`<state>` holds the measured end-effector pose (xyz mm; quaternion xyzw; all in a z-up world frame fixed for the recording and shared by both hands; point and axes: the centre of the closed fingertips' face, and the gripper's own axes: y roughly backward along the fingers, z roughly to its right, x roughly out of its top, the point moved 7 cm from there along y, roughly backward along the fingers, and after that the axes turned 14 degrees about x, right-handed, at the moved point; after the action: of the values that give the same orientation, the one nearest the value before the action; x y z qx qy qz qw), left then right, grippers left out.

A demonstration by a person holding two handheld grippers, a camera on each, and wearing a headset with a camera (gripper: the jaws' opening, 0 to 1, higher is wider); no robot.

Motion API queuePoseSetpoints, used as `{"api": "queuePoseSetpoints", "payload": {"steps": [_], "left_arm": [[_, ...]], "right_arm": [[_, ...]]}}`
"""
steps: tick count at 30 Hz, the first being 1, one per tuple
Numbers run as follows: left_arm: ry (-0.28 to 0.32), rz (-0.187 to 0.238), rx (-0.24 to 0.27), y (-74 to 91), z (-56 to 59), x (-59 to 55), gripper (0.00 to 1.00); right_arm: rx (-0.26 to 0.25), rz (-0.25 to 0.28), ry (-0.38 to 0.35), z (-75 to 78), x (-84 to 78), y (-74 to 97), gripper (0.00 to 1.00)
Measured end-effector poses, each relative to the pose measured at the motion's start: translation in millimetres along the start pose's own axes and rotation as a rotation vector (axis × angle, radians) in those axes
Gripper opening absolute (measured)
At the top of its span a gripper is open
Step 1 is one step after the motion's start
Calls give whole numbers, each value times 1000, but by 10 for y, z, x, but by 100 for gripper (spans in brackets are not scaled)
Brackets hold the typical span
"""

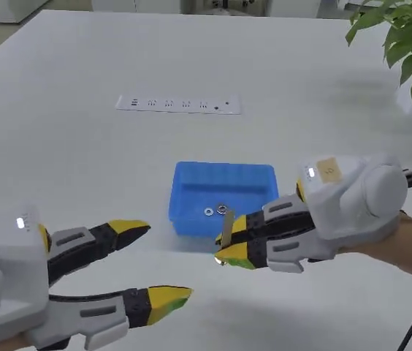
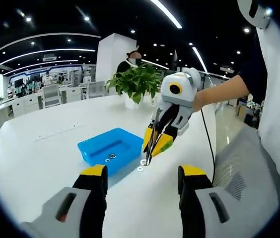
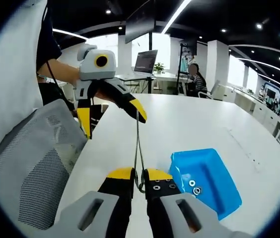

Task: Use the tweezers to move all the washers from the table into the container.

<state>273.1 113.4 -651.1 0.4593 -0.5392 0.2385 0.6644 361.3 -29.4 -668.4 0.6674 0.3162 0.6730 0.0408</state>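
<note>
Right gripper (image 1: 232,252) is clamping tweezers (image 1: 226,228) beside the container (image 1: 184,213); left gripper (image 1: 161,262) is hovering, jaws apart.

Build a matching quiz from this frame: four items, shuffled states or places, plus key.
Items
1. left gripper
2. right gripper
3. container
4. power strip

States or places
A. lies flat on the table, beyond the blue box
B. shut on the tweezers
C. open, holding nothing
D. blue, with two washers inside

Pairs: 1-C, 2-B, 3-D, 4-A
</note>
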Motion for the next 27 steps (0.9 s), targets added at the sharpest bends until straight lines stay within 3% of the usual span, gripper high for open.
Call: {"api": "queuePoseSetpoints", "payload": {"steps": [5,16,27], "left_arm": [[36,32,31,67,-13,2,66],[75,36,52,153,-33,-128,72],[62,8,67,196,-47,-225,74]], "right_arm": [[-29,14,8,50,105,85,9],[-77,34,33,211,349,206,9],[-188,47,13,596,309,444,9]]}}
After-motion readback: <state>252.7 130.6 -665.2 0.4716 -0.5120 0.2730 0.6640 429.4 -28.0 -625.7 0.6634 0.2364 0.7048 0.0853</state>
